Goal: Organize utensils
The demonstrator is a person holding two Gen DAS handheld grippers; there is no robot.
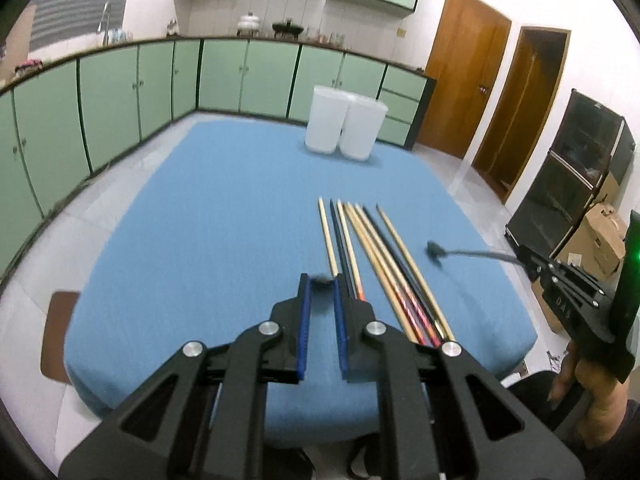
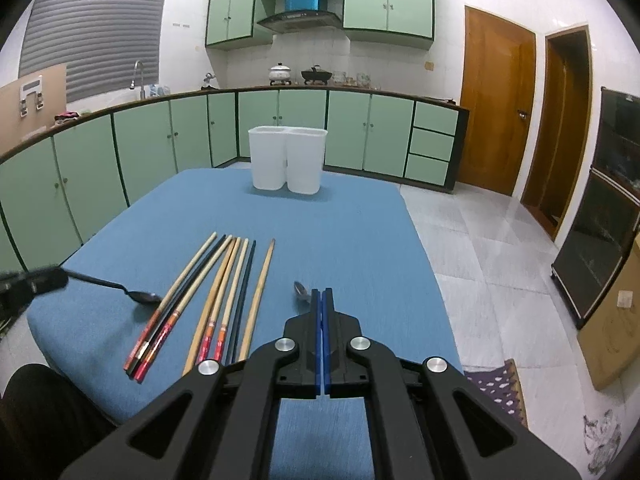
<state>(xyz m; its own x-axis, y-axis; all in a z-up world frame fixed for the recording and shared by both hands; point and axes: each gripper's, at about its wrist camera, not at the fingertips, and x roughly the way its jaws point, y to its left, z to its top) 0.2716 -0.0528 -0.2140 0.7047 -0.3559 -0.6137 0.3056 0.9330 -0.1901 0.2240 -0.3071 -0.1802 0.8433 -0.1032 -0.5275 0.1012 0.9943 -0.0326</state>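
Above the blue table (image 2: 360, 240), both your grippers are closed on a spoon each, left gripper (image 1: 320, 284) and right gripper (image 2: 321, 294), so carry them level to the white containers (image 2: 286, 158) behind the chopsticks (image 2: 224, 292).

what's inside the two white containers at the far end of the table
Their insides cannot be seen. Both white containers stand upright on the blue tablecloth, and only the open rims show from these low views. Nothing sticks up above either rim.
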